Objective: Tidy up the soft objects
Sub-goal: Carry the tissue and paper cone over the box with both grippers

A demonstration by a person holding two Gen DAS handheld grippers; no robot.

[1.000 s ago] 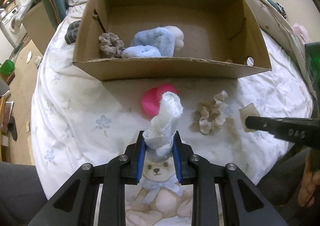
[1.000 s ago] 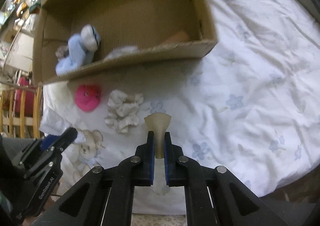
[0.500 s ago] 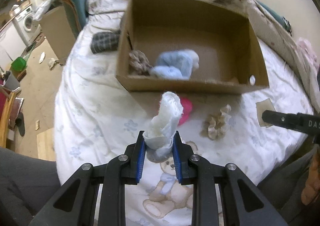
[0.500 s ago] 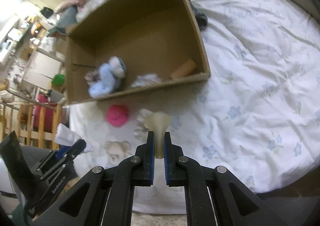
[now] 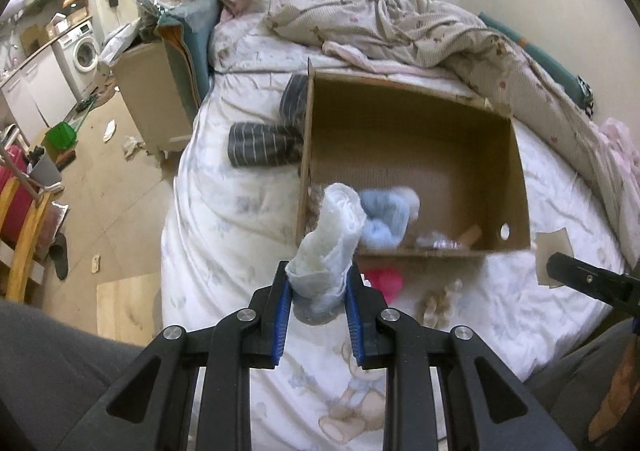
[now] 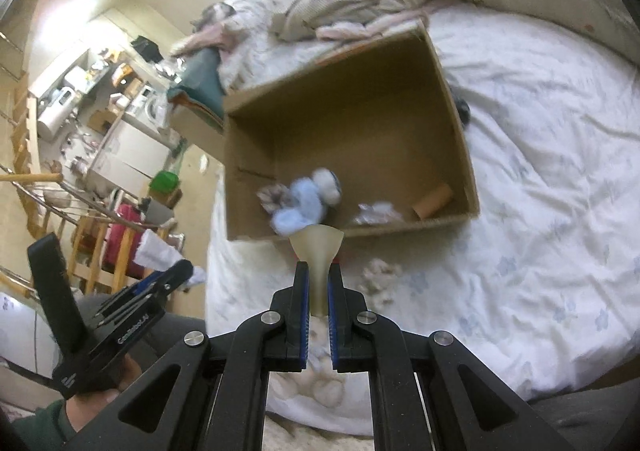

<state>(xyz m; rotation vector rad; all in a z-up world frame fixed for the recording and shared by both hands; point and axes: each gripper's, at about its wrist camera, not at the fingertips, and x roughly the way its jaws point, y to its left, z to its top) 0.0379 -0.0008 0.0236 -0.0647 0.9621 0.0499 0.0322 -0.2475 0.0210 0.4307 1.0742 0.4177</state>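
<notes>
Left wrist view: left tool (image 5: 318,289) is pinching a rolled white cloth (image 5: 330,239), soft and ribbed, standing up out of the jaws, probably carrying it to the cardboard box (image 5: 516,179) just ahead on the bed (image 5: 224,211).

Right wrist view: right tool (image 6: 318,283) is squeezing a thin beige sponge (image 6: 318,251) nearly flat, fanning out above the pads. Box is sitting straight ahead, fluffy blue plush (image 6: 300,207) already inside.

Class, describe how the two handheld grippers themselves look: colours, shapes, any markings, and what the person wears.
Both the left gripper and right gripper are black, with angular fingers lined by blue pads and silver round bolts. White lettering marks the left gripper's body. A dark green sleeve shows at the wrist.
</notes>
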